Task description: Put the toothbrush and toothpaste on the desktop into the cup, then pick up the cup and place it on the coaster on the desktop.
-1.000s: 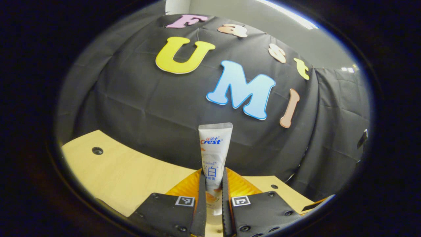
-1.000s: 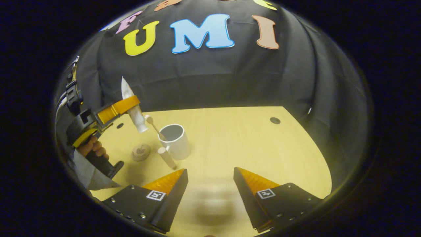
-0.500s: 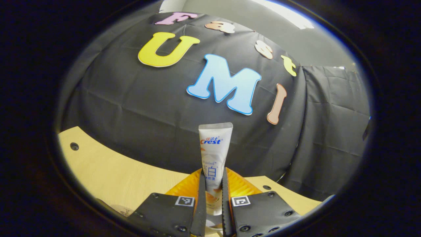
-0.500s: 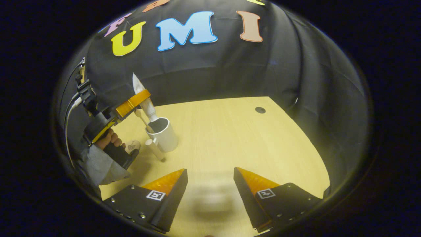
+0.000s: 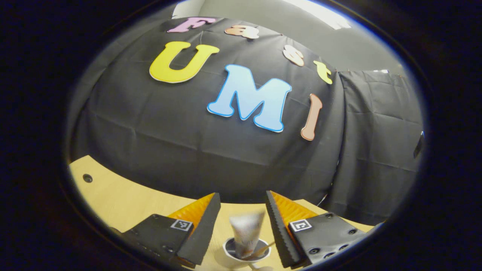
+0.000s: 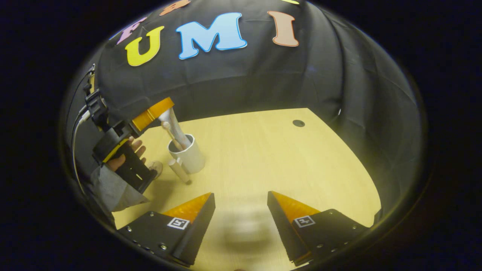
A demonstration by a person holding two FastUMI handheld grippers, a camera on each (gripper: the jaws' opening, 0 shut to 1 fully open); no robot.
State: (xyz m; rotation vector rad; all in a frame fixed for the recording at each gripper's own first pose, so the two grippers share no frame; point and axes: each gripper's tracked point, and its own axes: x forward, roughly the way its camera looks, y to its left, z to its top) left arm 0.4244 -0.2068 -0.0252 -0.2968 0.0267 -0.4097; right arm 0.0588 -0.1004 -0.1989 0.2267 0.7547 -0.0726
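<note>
The left gripper (image 5: 243, 199) is open just above the white cup (image 5: 230, 260). The white toothpaste tube (image 5: 246, 235), blurred, stands between the spread fingers with its lower end inside the cup, beside the toothbrush's wooden handle (image 5: 260, 250). In the right gripper view the cup (image 6: 190, 158) stands at the left of the table, with the tube (image 6: 174, 126) and the toothbrush (image 6: 166, 130) sticking out of it. The left gripper (image 6: 152, 113) hangs over them. The round wooden coaster (image 6: 156, 165) lies left of the cup, partly behind that gripper's handle. The right gripper (image 6: 241, 199) is open and holds nothing, low over the table's near side.
The light wooden table (image 6: 271, 158) has a small round hole (image 6: 298, 123) at the far right and another hole (image 5: 87, 178) at its left. Black cloth walls close the back and right. A hand and grey sleeve (image 6: 109, 188) hold the left gripper.
The left gripper has opened and let go of the toothpaste, which has dropped into the cup. The right gripper has stayed open and nearly still.
</note>
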